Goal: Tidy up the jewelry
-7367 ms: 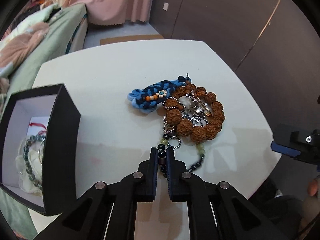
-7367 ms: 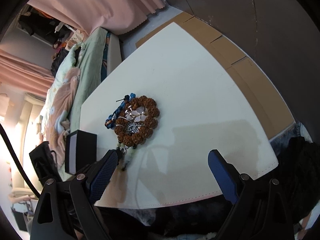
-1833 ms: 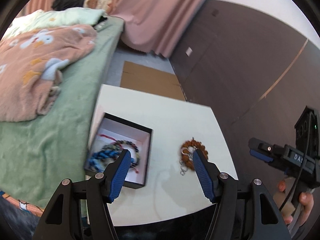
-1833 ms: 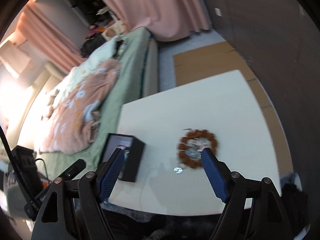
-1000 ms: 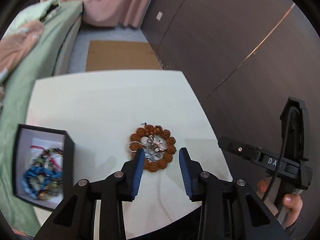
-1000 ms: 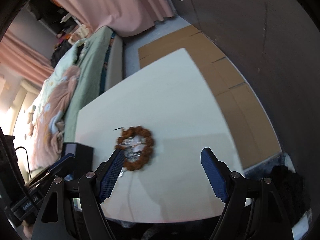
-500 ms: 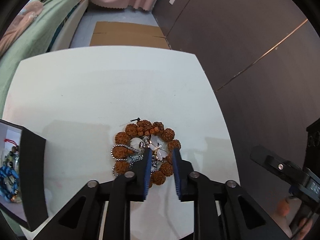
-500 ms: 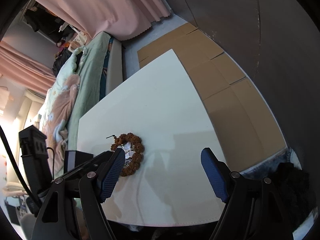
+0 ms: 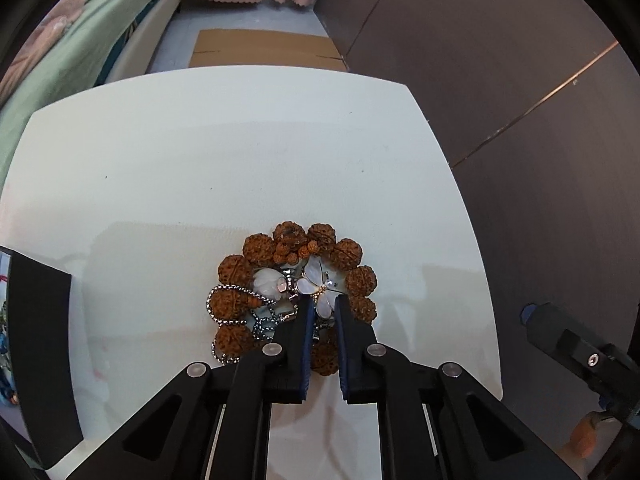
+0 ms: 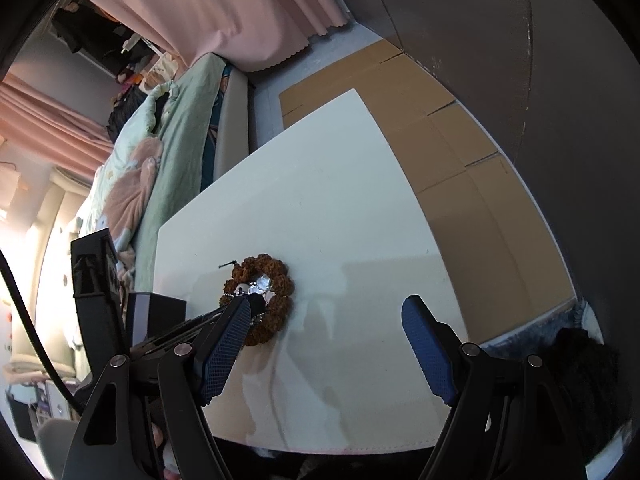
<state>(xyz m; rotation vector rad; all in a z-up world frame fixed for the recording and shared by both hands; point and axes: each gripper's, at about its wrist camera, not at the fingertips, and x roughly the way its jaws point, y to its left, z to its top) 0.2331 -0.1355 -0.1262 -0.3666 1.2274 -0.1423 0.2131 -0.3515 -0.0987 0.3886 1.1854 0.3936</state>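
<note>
A brown bead bracelet (image 9: 355, 282) lies in a ring on the white table (image 9: 224, 152). Inside the ring lie a white butterfly pendant (image 9: 320, 285), a white stone piece (image 9: 269, 283) and a silver chain (image 9: 236, 290). My left gripper (image 9: 322, 300) is down over the ring, its jaws nearly shut around the lower wing of the butterfly pendant. The bracelet also shows in the right wrist view (image 10: 276, 276), with the left gripper's tip on it. My right gripper (image 10: 324, 316) is open and empty, held above the table's near edge.
A black jewelry box (image 9: 38, 344) stands at the table's left edge, with jewelry inside it; it also shows in the right wrist view (image 10: 154, 312). A bed with green bedding (image 10: 176, 128) lies beyond the table. Cardboard sheets (image 10: 452, 160) cover the floor by the dark wall.
My left gripper has come down onto the bracelet pile and narrowed its jaws around the butterfly pendant. The right gripper has stayed open, shifting only slightly.
</note>
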